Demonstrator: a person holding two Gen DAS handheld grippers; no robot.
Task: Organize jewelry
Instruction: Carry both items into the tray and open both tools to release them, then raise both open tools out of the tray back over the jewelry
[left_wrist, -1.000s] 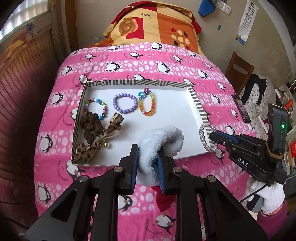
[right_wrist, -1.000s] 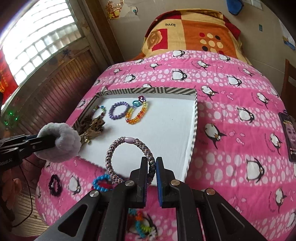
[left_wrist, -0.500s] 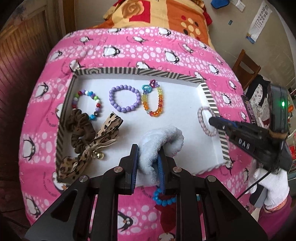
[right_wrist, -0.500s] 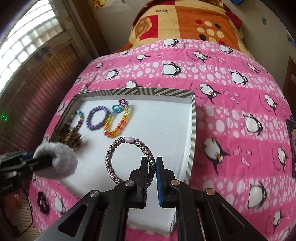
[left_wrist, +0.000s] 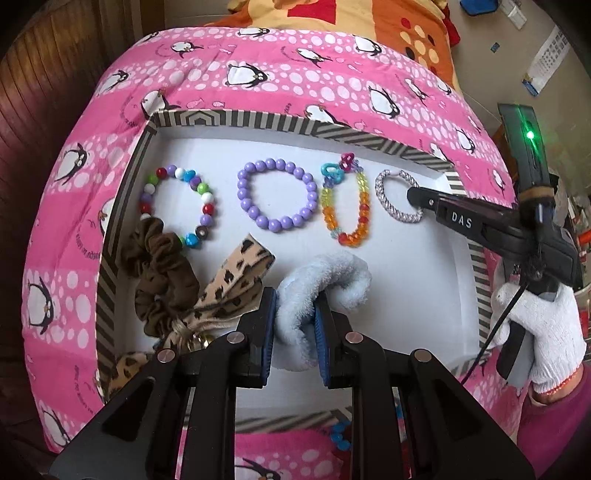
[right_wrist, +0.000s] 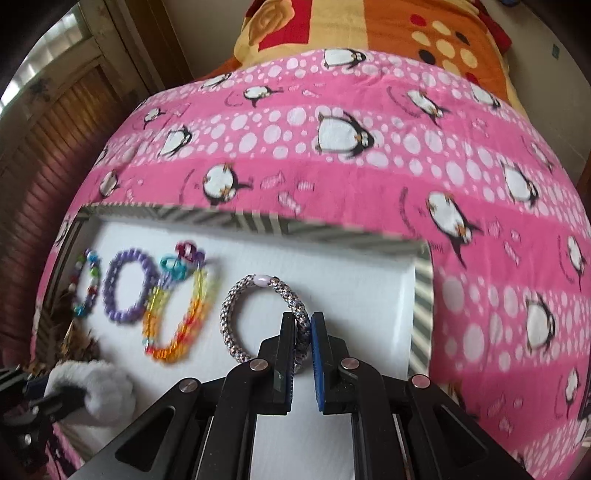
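1. Nearest me, my left gripper (left_wrist: 293, 328) is clenched on the fluffy pale-blue scrunchie (left_wrist: 325, 284), held over the near half of the tray (left_wrist: 258, 120). I judge it should go down just right of the leopard-print bow (left_wrist: 236, 280), clear of it.
2. My right gripper (right_wrist: 303, 354) is pinched tight on the braided silver hair tie (right_wrist: 258, 314) (jaws almost together), near the tray's far right corner.
3. To do this well, I'd lower the tie flat beside the orange bead bracelet (left_wrist: 347, 206), continuing the row along the far edge, then release without dragging.
4. Farther left in that row lie the purple bead bracelet (left_wrist: 277, 195) and multicolour bead bracelet (left_wrist: 177, 205).
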